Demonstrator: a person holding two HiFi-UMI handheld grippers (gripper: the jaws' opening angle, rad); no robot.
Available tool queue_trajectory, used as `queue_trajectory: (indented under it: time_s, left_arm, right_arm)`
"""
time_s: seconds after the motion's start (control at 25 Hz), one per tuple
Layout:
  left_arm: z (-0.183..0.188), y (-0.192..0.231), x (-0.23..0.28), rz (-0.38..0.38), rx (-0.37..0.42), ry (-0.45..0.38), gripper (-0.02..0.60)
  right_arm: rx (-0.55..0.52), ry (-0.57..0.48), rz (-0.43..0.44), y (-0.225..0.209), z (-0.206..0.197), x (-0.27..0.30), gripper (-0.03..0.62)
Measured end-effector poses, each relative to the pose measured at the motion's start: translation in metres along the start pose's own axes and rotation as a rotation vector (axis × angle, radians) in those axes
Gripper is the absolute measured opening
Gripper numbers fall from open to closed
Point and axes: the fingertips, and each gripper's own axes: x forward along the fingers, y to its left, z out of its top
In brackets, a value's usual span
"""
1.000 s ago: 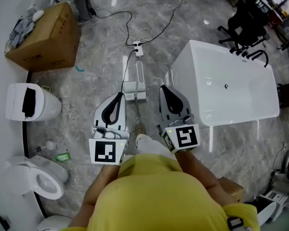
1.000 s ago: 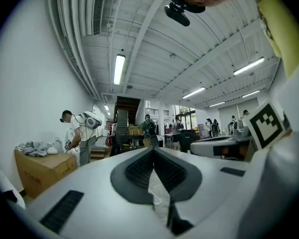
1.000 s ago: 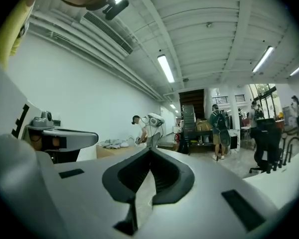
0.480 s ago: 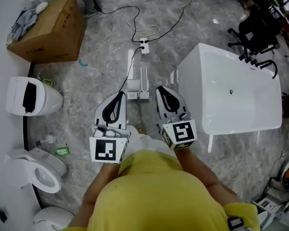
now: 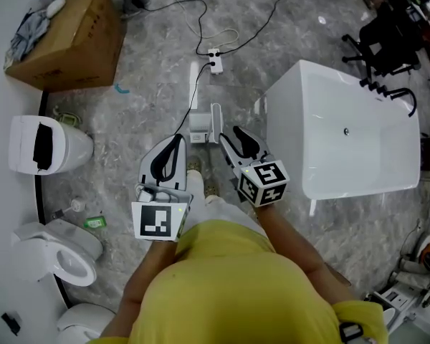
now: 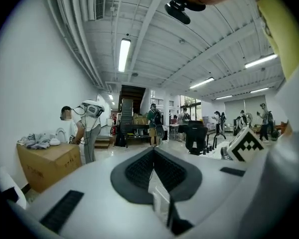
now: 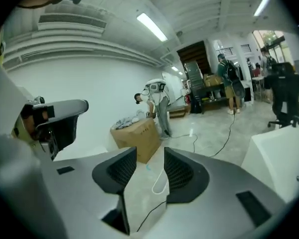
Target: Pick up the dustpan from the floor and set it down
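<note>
The dustpan (image 5: 199, 132) is pale grey and stands on the marble floor with its long loop handle (image 5: 215, 117) beside it. My right gripper (image 5: 226, 135) is tilted left, its tips close to that handle without touching it. Its jaws have just been opening and stand apart with nothing between the pads. In the right gripper view (image 7: 150, 158) a white loop (image 7: 159, 181) shows on the floor beyond the gap. My left gripper (image 5: 173, 145) hangs to the left of the dustpan, nearer me. Its pads meet in the left gripper view (image 6: 153, 156), holding nothing.
A white bathtub (image 5: 344, 135) stands close on the right. A power strip (image 5: 214, 61) with black and white cables lies beyond the dustpan. A cardboard box (image 5: 72, 34) sits far left, with toilets (image 5: 46, 149) along the left wall. People stand at the room's far end.
The right gripper has sunk and swung left toward the dustpan's handle, rolling as it went, and its jaws have opened. The left gripper has shifted slightly and stays shut.
</note>
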Motion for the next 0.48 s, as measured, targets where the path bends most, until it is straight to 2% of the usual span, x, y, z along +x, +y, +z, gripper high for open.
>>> queue_trajectory:
  time_s: [0.24, 0.48]
  left_arm:
    - [-0.005, 0.022, 0.031, -0.057, 0.016, 0.032, 0.003]
    - [-0.026, 0.041, 0.062, -0.137, 0.029, 0.091, 0.003]
  right_arm:
    - [0.119, 0.129, 0.024, -0.019, -0.025, 0.040, 0.217]
    - [0.233, 0.273, 0.033, -0.032, -0.060, 0.074, 0.248]
